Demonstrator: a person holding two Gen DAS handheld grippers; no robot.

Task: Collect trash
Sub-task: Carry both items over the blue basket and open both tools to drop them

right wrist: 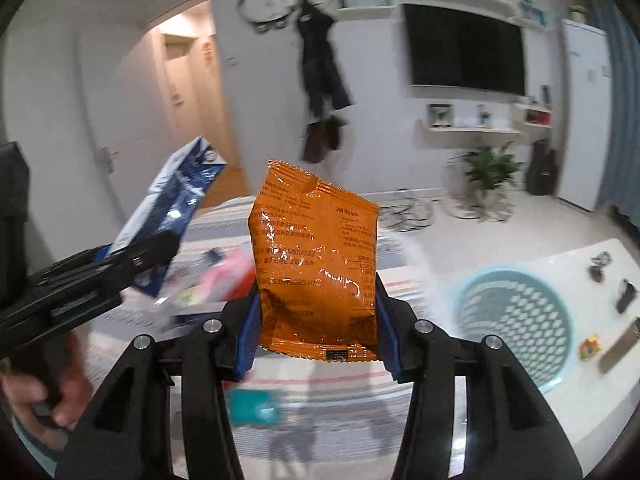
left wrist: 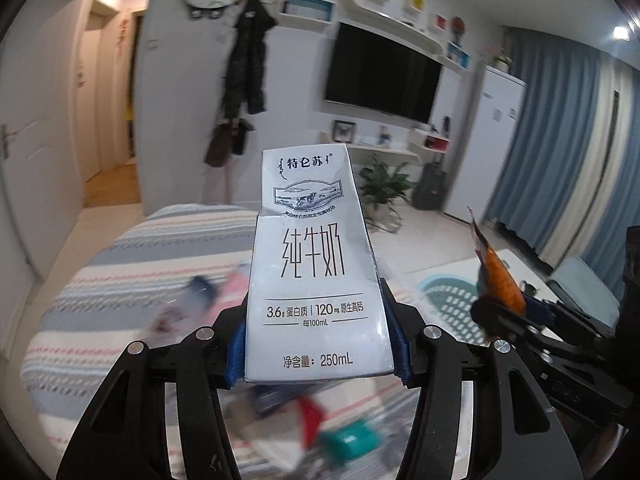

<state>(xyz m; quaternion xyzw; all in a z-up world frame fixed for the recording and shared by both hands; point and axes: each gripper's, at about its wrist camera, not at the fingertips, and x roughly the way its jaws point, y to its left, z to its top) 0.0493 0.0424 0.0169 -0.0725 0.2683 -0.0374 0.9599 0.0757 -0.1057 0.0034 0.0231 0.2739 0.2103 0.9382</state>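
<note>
The milk carton (left wrist: 316,264) is standing upright between the blue pads of the left hand-held gripper (left wrist: 318,344), which is pinching it low on its two narrow sides, with the printed face turned toward the camera. In the right wrist view, the orange snack packet (right wrist: 316,268) is likewise being pinched near its bottom seam by the right hand-held gripper (right wrist: 318,332), its crinkled top rising free toward twelve o'clock. Both pieces of trash are being carried in the air above the striped bed (left wrist: 120,280), where more litter is lying blurred below: a teal packet (right wrist: 256,404) at about seven o'clock from the orange packet, and pink and red wrappers (right wrist: 228,276) at about nine o'clock. A pale blue perforated basket (right wrist: 516,320) is sitting at about three o'clock from the orange packet, resting on a white worktop (right wrist: 608,256) beside a few small dark items. Judging from this, the pick-up step looks finished for these two items and the carry toward a container is under way; the basket seems the likely destination, though that is a guess. The next move calls for swinging both loads over the basket's open mouth, keeping the two tools from colliding since they are travelling side by side, then spreading the pads one at a time so each item drops inside.
</note>
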